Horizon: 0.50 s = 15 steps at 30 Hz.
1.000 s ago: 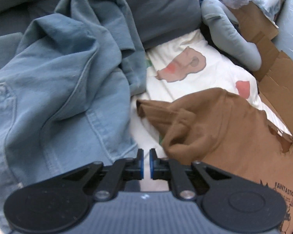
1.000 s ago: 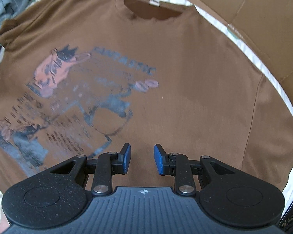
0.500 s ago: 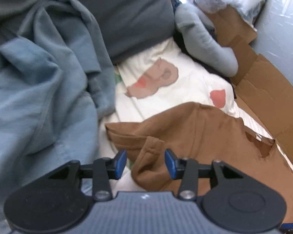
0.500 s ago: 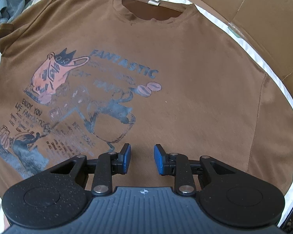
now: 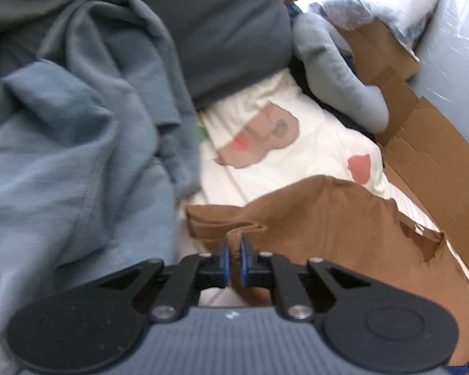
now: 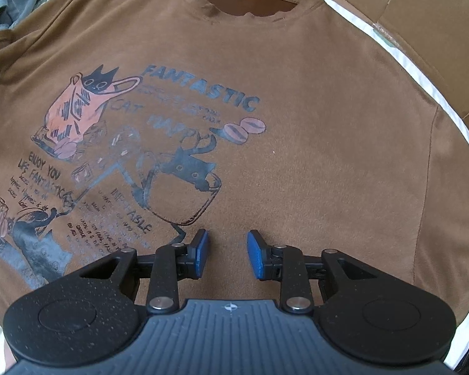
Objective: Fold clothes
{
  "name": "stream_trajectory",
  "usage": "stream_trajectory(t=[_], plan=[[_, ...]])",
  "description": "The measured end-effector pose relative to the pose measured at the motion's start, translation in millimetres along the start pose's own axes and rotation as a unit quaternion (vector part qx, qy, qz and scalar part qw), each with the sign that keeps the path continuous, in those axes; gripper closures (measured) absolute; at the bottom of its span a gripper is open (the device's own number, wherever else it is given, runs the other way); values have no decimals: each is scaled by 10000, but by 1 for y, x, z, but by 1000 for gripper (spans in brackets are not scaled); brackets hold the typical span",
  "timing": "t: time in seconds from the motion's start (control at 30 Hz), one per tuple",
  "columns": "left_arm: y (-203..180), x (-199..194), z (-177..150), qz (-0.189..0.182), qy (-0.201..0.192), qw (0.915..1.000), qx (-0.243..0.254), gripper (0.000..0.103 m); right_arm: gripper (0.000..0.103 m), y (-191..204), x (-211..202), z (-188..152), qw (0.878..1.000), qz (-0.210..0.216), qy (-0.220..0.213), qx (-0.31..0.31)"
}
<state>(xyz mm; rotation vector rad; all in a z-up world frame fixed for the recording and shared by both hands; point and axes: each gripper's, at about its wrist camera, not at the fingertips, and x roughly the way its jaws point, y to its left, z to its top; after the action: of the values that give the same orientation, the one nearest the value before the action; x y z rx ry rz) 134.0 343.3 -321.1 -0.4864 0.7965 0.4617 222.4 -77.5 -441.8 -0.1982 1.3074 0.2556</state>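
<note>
A: Where's the brown T-shirt (image 6: 297, 125) lying?
B: Flat on the bed sheet (image 5: 297, 162), print up, blue garments (image 5: 78, 156) beside it.
A: Jaws?
B: Left gripper (image 5: 233, 261) jaws have just been closing, pinching the sleeve fold. Right gripper (image 6: 226, 254) is hovering part-open, gripping nothing.

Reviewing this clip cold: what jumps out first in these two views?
The brown T-shirt fills the right wrist view, spread flat and print-up, with its blue-and-pink cat graphic left of centre. The right gripper hangs open above its lower part. In the left wrist view the left gripper has just closed on a fold of the shirt's sleeve, beside a rumpled blue-grey garment heaped on the left.
</note>
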Motion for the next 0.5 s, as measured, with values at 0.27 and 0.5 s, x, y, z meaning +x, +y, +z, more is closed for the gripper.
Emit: stream_trajectory(t=[0.27, 0.5], plan=[[15, -15, -12, 679, 307, 9971, 175, 94, 67, 0, 1, 2, 10000, 23, 42, 61], [17, -36, -1, 1088, 138, 9936, 274, 78, 67, 1, 1, 2, 10000, 2, 49, 61]])
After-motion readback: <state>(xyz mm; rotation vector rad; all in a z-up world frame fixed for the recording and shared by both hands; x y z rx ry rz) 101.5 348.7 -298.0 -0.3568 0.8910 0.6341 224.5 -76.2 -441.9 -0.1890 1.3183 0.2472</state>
